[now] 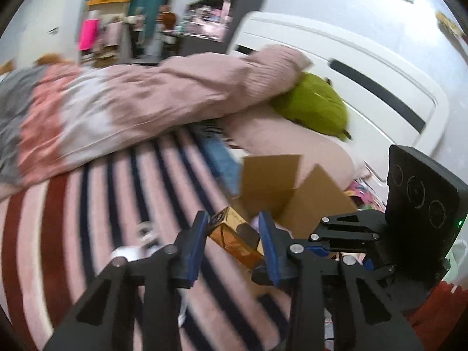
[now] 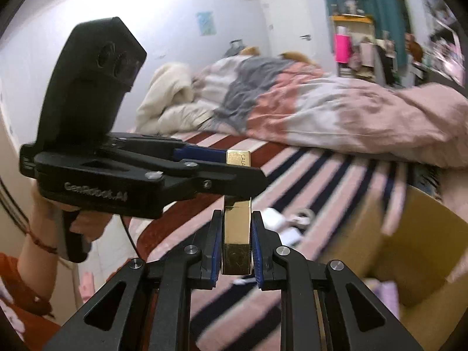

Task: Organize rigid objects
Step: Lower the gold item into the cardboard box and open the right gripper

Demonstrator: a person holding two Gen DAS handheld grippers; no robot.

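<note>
A long gold box point(image 2: 236, 234) stands between my right gripper's point(image 2: 235, 222) blue pads, which are shut on its lower end. Its upper end point(image 2: 238, 158) sticks out past my left gripper point(image 2: 225, 161), which crosses in front of it from the left. In the left wrist view the same gold box point(image 1: 234, 234) lies between the left gripper's point(image 1: 232, 223) blue pads, which stand apart around it; the right gripper point(image 1: 336, 239) holds it from the right. An open cardboard box point(image 1: 280, 187) sits just behind on the striped bed.
The striped bedsheet point(image 1: 87, 204) carries small white items point(image 2: 289, 219) and a rumpled pink and grey duvet point(image 1: 102, 108). A green cushion point(image 1: 316, 105) lies by the white headboard point(image 1: 365, 67). The cardboard box also shows at right point(image 2: 409, 248).
</note>
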